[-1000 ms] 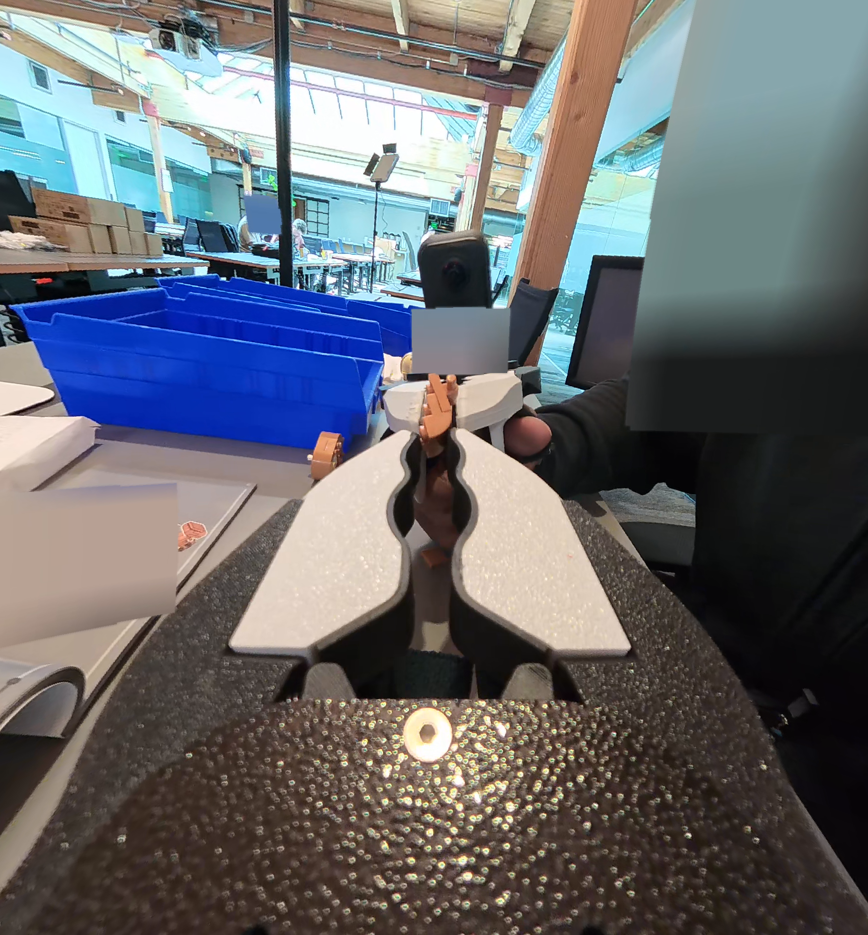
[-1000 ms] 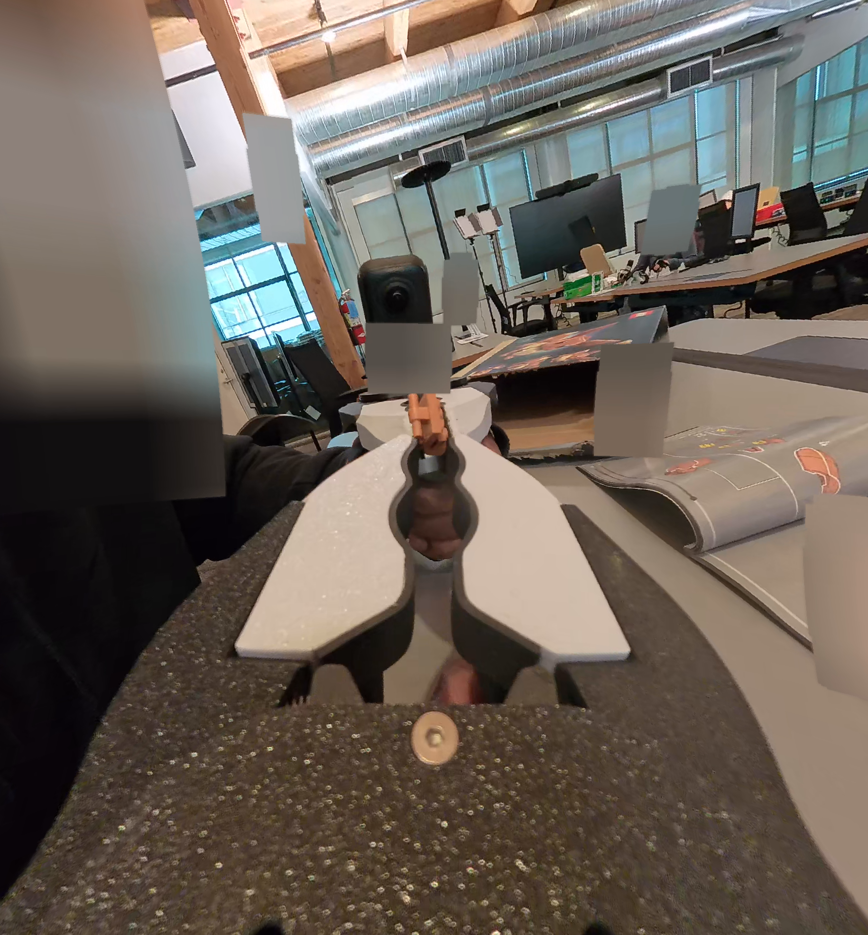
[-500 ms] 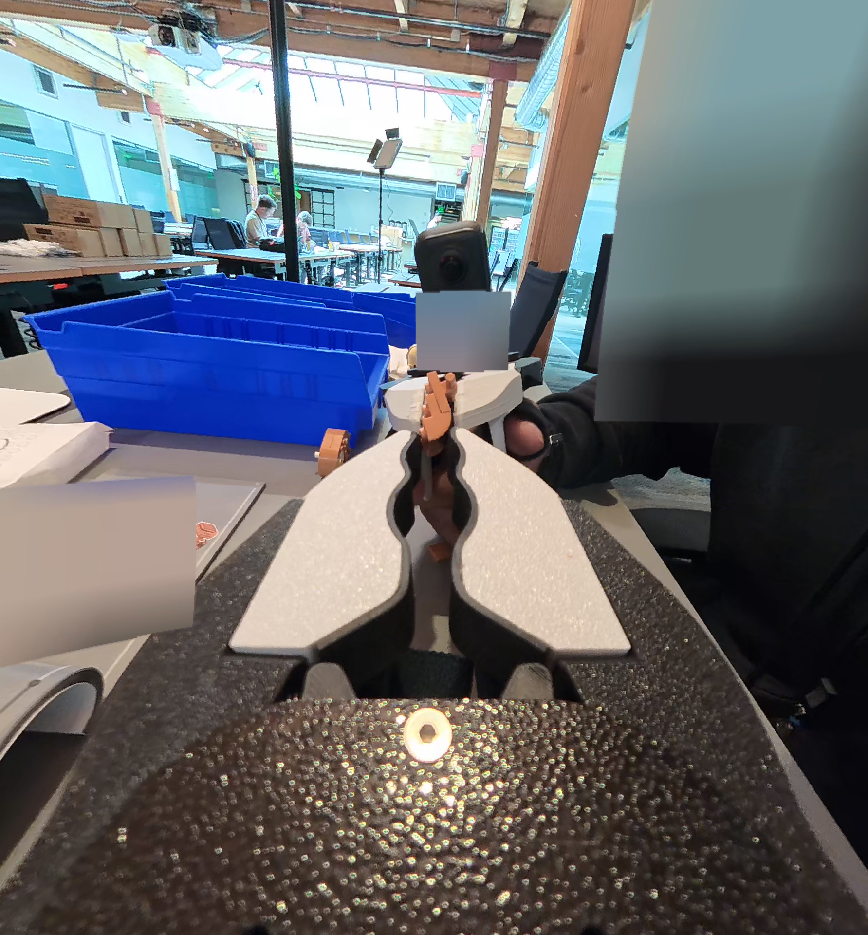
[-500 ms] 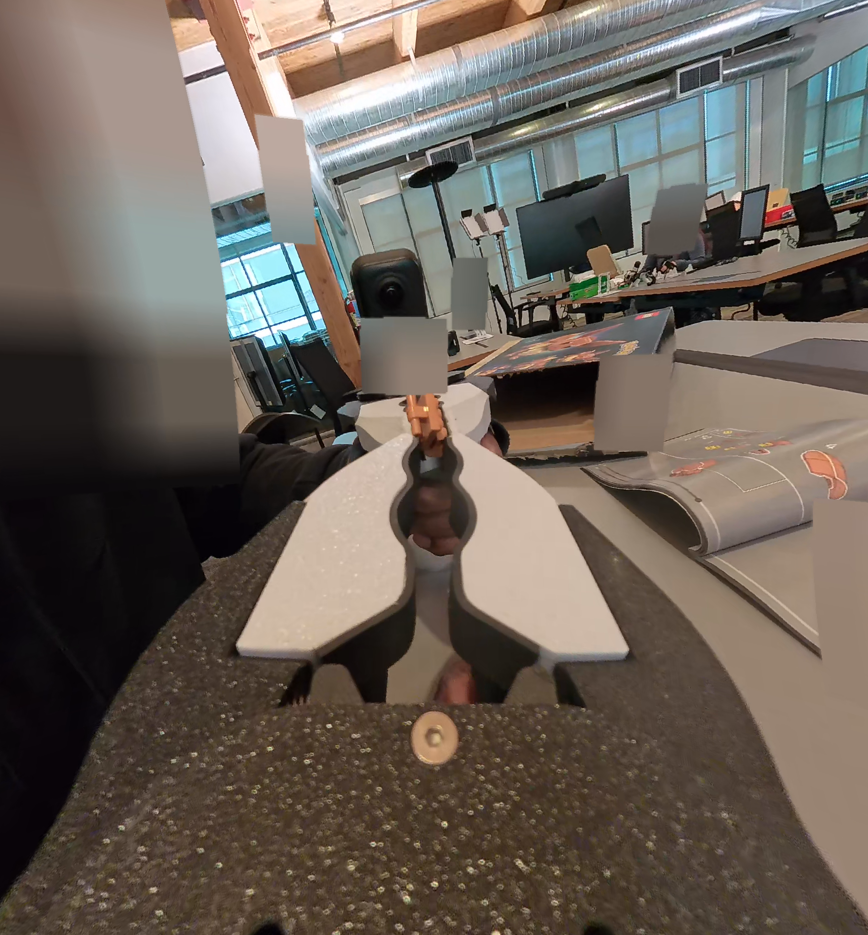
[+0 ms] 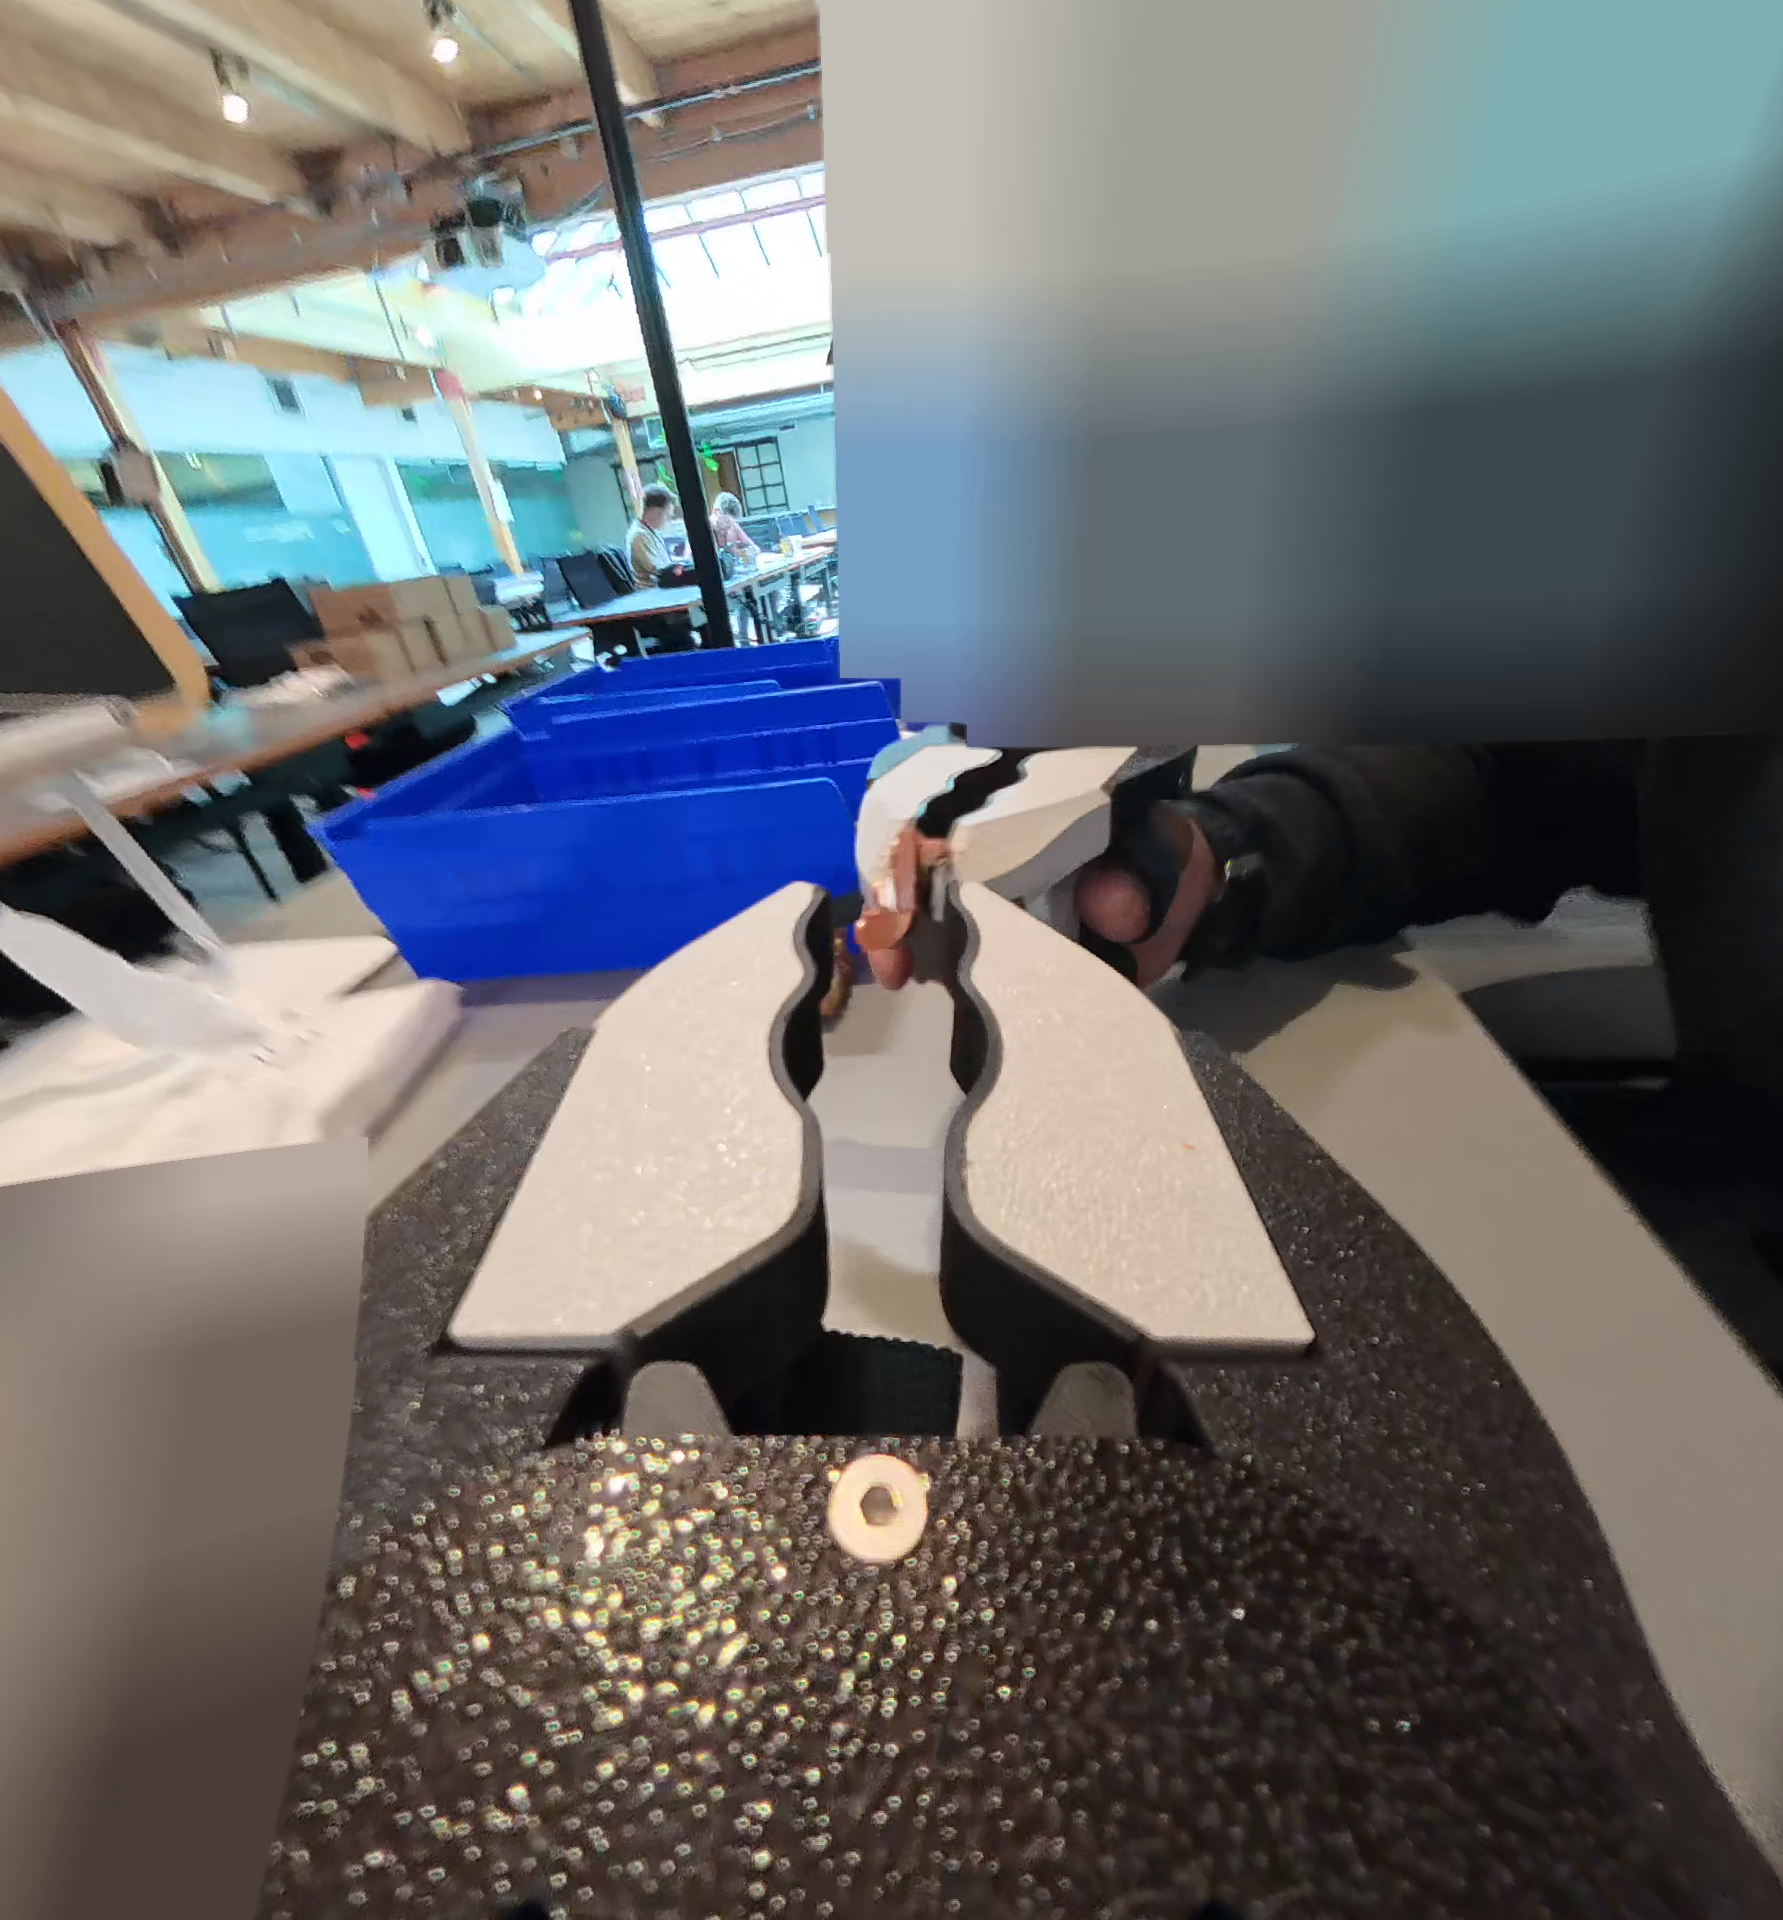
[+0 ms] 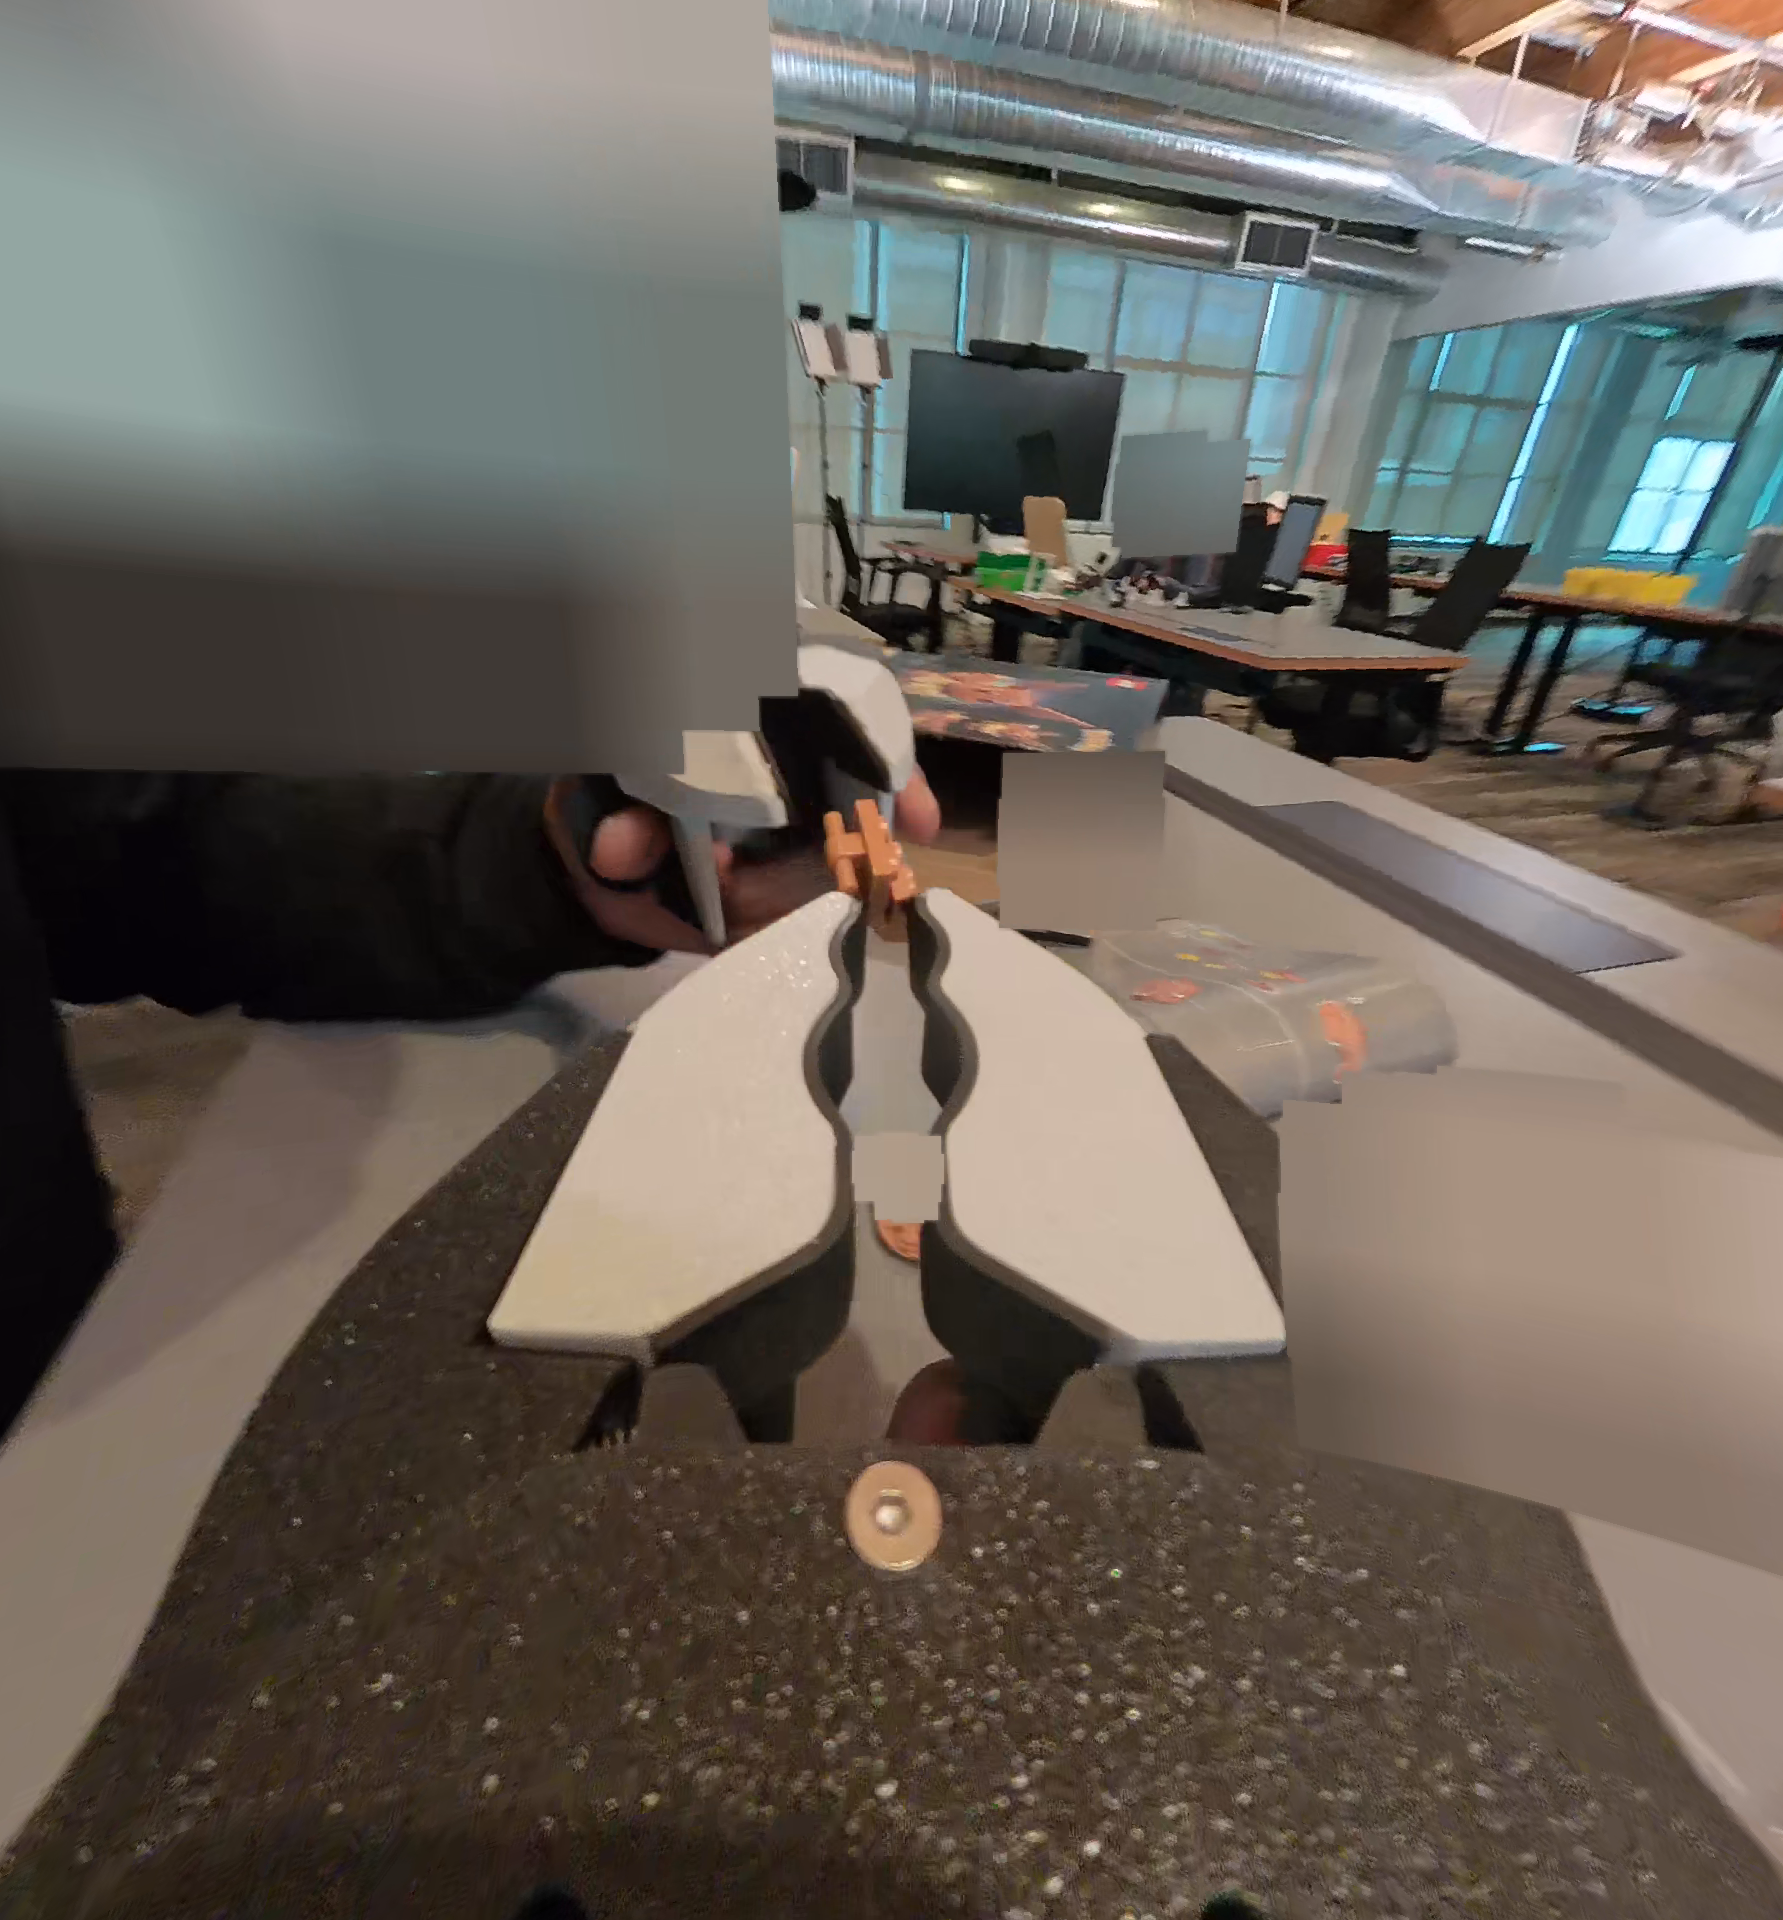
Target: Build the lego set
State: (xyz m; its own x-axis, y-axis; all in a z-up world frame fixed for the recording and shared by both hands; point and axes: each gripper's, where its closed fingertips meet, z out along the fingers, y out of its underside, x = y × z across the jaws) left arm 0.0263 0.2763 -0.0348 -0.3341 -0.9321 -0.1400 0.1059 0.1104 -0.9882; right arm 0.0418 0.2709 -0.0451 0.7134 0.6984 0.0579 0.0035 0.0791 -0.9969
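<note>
L tool (image 5: pixel 882 914): fingers (image 5: pixel 700 1101) spread, clear gap between the tips, nothing pinched. Grey table (image 5: pixel 1489 1195) visible through the gap. Just ahead of its tips is the R tool, seen from the front, with an orange-brown toy-brick part (image 5: pixel 892 894) in its tips. That part sits just beyond my L tips, slightly left of centre; the view is blurred and I can't tell whether it touches the L fingers. A second small brown piece (image 5: pixel 837 982) lies on the table just past the L left fingertip, partly hidden.

R tool (image 6: pixel 882 914): tips drawn close, pinching the lower end of the orange-brown toy-brick part (image 6: pixel 866 857). The part stands up and ahead out of the tips, studs showing. The L tool is just beyond it and left, with the hand (image 6: pixel 627 883) gripping it and a dark sleeve.

Surroundings, rel. to L tool: blue bins (image 5: pixel 596 862) ahead-left on the table, white papers (image 5: pixel 170 1049) to the left.
Rel. to R tool: open booklet (image 6: pixel 1271 1008) ahead-right on the table, printed box (image 6: pixel 1032 707) farther ahead, dark mat (image 6: pixel 1469 883) far right. Small brown item (image 6: pixel 902 1236) is visible on the table below, between the R fingers.
</note>
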